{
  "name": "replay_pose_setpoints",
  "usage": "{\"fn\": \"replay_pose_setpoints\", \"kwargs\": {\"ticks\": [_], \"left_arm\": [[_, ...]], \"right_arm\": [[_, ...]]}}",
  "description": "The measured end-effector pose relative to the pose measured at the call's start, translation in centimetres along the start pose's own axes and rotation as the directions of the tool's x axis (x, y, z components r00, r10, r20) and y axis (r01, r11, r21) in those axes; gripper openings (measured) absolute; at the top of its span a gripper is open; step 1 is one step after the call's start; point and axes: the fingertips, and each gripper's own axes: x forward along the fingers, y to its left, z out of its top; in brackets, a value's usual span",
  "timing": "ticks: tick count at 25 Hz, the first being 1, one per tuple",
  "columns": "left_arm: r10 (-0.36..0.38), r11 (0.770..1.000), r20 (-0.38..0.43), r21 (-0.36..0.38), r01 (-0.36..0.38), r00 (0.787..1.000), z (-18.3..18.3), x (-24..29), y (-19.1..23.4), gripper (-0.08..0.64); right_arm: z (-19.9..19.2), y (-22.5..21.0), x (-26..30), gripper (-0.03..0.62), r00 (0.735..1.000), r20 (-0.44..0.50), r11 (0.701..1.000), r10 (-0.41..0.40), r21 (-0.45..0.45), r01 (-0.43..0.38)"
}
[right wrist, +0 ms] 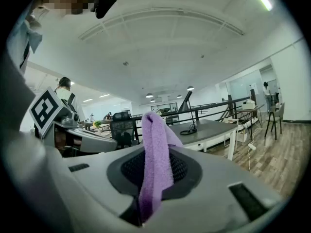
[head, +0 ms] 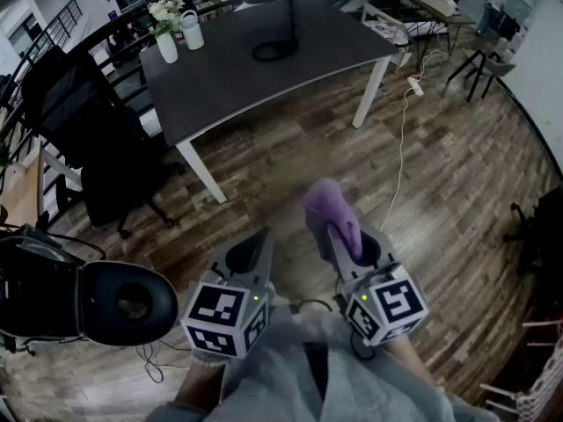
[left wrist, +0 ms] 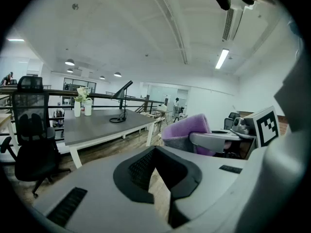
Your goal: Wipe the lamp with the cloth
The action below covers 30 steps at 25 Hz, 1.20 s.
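Observation:
The black lamp stands on a dark grey table far ahead of me, its round base and cord resting on the top. It also shows small in the left gripper view as the lamp and in the right gripper view as the lamp. My right gripper is shut on a purple cloth, which sticks up between the jaws as the cloth. My left gripper is beside it, jaws together and holding nothing. Both hang over the wooden floor, well short of the table.
A white vase with flowers and a white jar stand at the table's far left corner. A black office chair is left of the table. A power strip and cable lie on the floor to the right.

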Motion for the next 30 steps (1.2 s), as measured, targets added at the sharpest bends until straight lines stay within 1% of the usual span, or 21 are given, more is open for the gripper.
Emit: {"fn": "replay_pose_setpoints", "kwargs": {"ticks": [5, 16, 22, 24, 27, 30], "left_arm": [[-0.01, 1.0, 0.0, 0.009, 0.01, 1.0, -0.1, 0.0, -0.3, 0.014], [-0.004, 1.0, -0.001, 0.011, 0.004, 1.0, 0.0, 0.3, -0.8, 0.014], [0.015, 1.0, 0.0, 0.013, -0.015, 1.0, 0.1, -0.2, -1.0, 0.014], [0.029, 1.0, 0.005, 0.008, -0.029, 1.0, 0.2, -0.5, -0.8, 0.014], [0.048, 0.999, 0.015, -0.004, -0.048, 0.999, 0.5, -1.0, -0.5, 0.014], [0.057, 0.998, 0.016, -0.004, -0.057, 0.998, 0.8, -1.3, -0.4, 0.014]], "right_arm": [[-0.1, 0.0, 0.0, 0.055, 1.0, -0.001, 1.0, 0.005, 0.003, -0.005], [-0.2, -0.4, 0.0, 0.055, 1.0, 0.001, 1.0, 0.017, 0.009, -0.017], [-0.4, -0.9, -0.1, 0.055, 1.0, 0.0, 0.998, 0.019, 0.053, -0.019], [-0.2, -0.9, -0.2, 0.055, 1.0, 0.003, 0.999, 0.026, 0.037, -0.026], [0.1, -1.1, -0.5, 0.055, 1.0, 0.004, 1.0, 0.018, -0.01, -0.018], [0.2, -1.4, -0.9, 0.055, 1.0, 0.005, 1.0, 0.012, -0.004, -0.012]]}}
